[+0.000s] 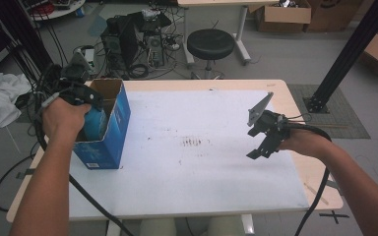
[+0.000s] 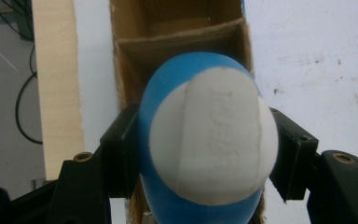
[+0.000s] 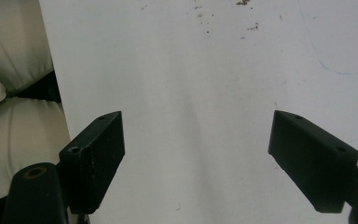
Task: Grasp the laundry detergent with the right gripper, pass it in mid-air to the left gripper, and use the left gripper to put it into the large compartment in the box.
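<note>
Objects: 1 blue-white ball (image 2: 209, 140), clamped in left gripper (image 1: 86, 101) over 1 open blue box (image 1: 109, 129); cardboard divider inside. Right gripper (image 3: 196, 154) wide, empty, above white tabletop (image 1: 197, 167).

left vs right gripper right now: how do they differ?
The left gripper is shut on a blue-and-white rounded object; the right gripper is open with nothing between its jaws. The left gripper is at the open blue cardboard box on the table's left side; the right gripper hovers over the bare white tabletop. Both are hand-held with black jaws.
</note>
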A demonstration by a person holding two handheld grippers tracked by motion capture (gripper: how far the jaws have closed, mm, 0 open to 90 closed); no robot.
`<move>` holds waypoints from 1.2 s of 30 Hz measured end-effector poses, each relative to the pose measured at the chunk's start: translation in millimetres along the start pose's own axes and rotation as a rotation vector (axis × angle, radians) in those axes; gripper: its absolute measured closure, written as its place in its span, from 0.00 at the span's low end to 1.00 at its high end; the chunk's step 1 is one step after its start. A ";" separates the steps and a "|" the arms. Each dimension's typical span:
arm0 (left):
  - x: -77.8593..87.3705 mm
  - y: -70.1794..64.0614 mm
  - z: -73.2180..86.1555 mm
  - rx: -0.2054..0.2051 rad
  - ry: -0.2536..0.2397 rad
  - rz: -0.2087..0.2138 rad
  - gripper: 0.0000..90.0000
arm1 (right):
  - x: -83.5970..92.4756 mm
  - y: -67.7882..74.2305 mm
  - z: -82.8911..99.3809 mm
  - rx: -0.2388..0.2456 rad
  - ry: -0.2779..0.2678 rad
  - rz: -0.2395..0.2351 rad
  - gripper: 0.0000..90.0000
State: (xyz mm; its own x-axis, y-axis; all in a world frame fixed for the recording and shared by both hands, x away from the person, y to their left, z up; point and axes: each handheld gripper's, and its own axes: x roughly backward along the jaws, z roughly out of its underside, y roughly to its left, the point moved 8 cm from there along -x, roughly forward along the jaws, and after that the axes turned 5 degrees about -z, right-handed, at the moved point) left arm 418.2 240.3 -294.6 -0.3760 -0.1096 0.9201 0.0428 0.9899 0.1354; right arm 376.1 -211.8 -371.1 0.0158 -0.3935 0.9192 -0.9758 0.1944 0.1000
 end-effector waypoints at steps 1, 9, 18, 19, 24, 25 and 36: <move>-3.8 0.1 1.7 0.000 0.004 0.002 0.42 | -0.3 -0.1 0.1 -0.002 0.000 0.000 0.20; -22.3 1.2 9.6 -0.009 0.020 -0.004 0.42 | -3.2 -0.6 3.9 -0.010 0.001 -0.005 0.20; -40.0 -3.3 15.6 -0.025 0.023 0.002 0.42 | -3.9 -1.9 4.9 -0.020 -0.003 -0.005 0.20; -40.0 -3.3 15.6 -0.025 0.023 0.002 0.42 | -4.2 -2.1 5.0 -0.021 -0.002 -0.004 0.20; -50.1 -4.9 20.0 -0.037 0.044 0.006 0.42 | -5.5 -1.3 6.1 -0.020 -0.001 -0.010 0.20; -50.1 -4.9 20.0 -0.037 0.044 0.006 0.42 | -5.3 -1.4 6.7 -0.023 0.000 -0.009 0.20; -54.2 -4.5 21.1 -0.033 0.046 0.013 0.42 | -3.8 -2.0 8.7 -0.030 -0.003 -0.005 0.20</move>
State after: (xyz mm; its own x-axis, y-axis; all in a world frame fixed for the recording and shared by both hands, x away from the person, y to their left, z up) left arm 418.9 243.7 -352.8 -0.3323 -0.1018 0.9377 0.0784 0.9877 0.1350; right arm 376.2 -218.6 -378.2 0.0202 -0.3972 0.9175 -0.9687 0.2193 0.1162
